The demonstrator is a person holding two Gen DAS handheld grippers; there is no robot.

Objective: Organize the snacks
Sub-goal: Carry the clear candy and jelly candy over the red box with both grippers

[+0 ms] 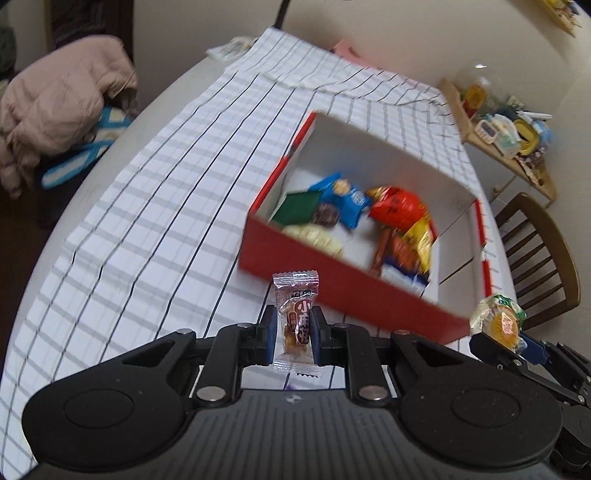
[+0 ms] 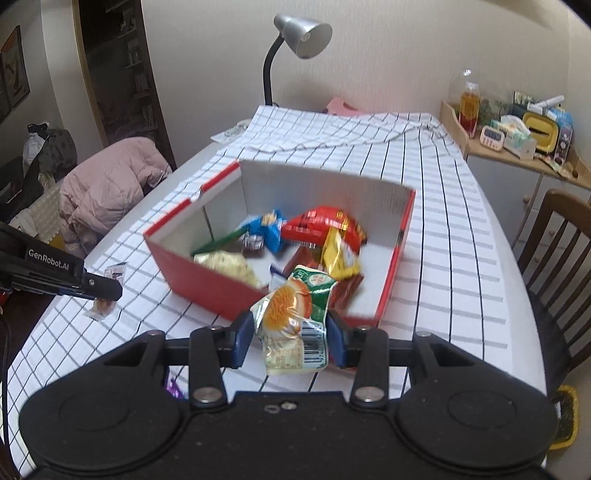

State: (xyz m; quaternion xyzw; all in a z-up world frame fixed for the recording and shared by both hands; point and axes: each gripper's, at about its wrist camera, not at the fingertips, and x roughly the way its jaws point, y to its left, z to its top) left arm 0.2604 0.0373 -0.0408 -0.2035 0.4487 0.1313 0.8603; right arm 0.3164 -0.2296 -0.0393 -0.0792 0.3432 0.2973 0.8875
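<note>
Left hand-held gripper (image 1: pixel 294 336) pinching candy (image 1: pixel 296 325); right hand-held gripper (image 2: pixel 290 338) pinching pastry packet (image 2: pixel 295 325), near red box (image 2: pixel 207 275).

A lived-in home, probably a dining room: the surface wears a white grid-checked cloth (image 2: pixel 436 206), a dark wooden slat-back chair (image 2: pixel 561 236) stands beside it, a pink quilted jacket (image 2: pixel 107 184) lies heaped nearby, a silver gooseneck lamp (image 2: pixel 299 33) leans over, and a cluttered pale wooden shelf (image 2: pixel 517 147) lines the wall.

Legible: "GenRobot.AI" in white on black left gripper (image 2: pixel 107 291) body. Chinese characters "小麻花" on held candy wrapper (image 1: pixel 295 325). Remaining print unreadable.
</note>
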